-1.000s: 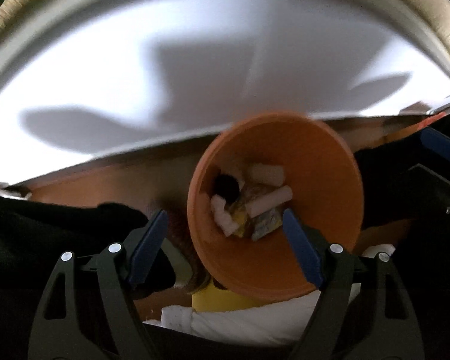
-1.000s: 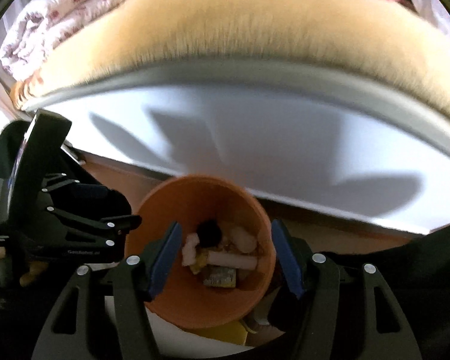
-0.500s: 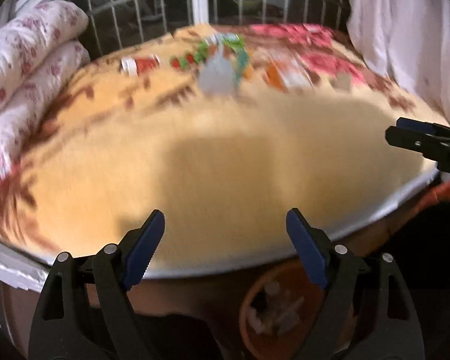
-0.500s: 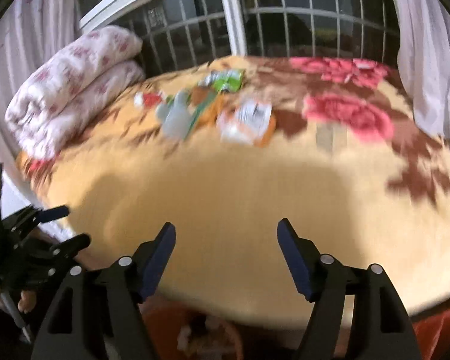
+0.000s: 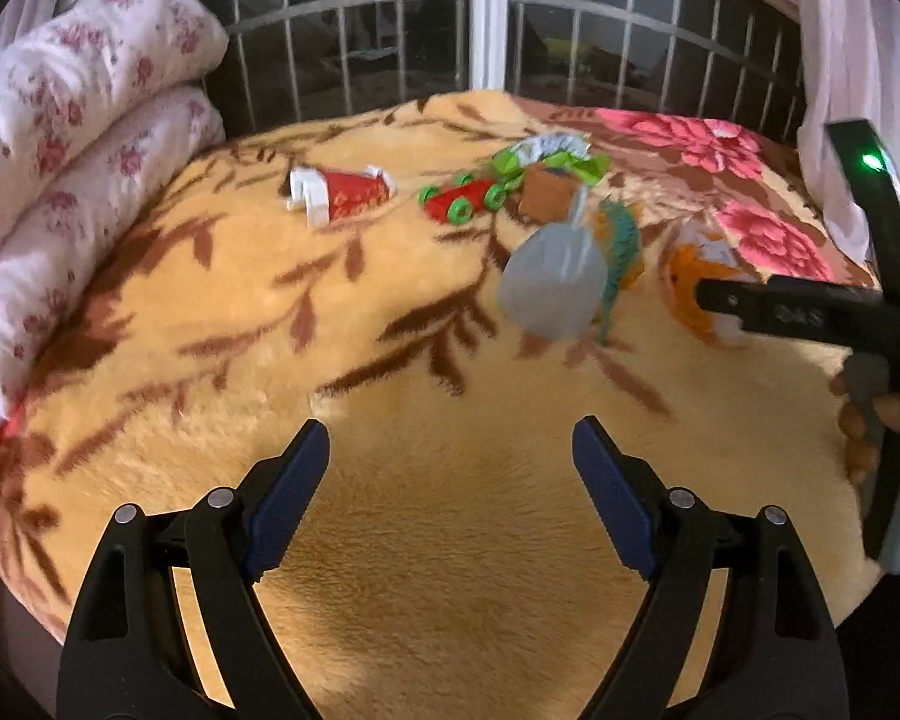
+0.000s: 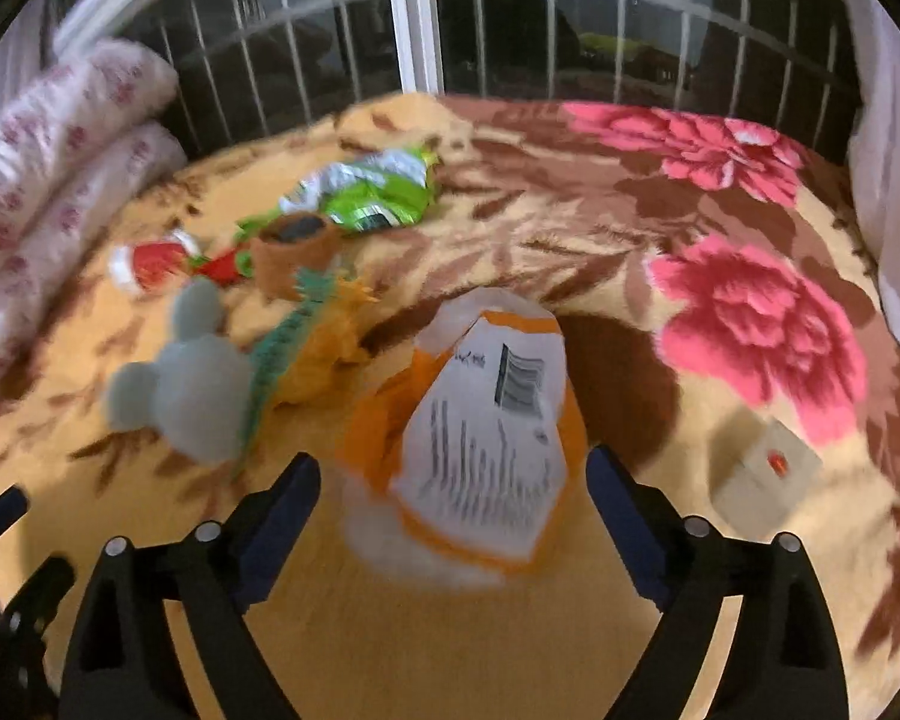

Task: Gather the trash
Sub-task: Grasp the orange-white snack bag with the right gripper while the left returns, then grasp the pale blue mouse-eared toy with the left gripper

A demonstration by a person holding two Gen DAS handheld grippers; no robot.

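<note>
Trash and toys lie on a yellow flowered blanket (image 5: 210,324). An orange-and-white printed packet (image 6: 486,420) lies flat just ahead of my right gripper (image 6: 450,474). Its jaws are opening, the packet's near end is between them, and the pads are not pressing on it. A green crumpled wrapper (image 6: 366,192) lies farther back, and a red-and-white wrapper (image 5: 342,195) to the left. My left gripper (image 5: 450,450) is open over bare blanket with nothing between its fingers. In the left wrist view the right gripper (image 5: 810,312) reaches in from the right, over the packet (image 5: 690,276).
A grey mouse plush (image 6: 192,384), a green-and-orange dinosaur (image 6: 306,348), a brown pot toy (image 6: 294,252) and a red toy car (image 5: 462,201) lie among the trash. A beige card (image 6: 762,474) lies to the right. Rolled floral quilts (image 5: 60,138) lie left, a barred window behind.
Both grippers rose from the orange bin of trash beside the bed to above the blanket, and the bin has left view. The right jaws have spread wider.
</note>
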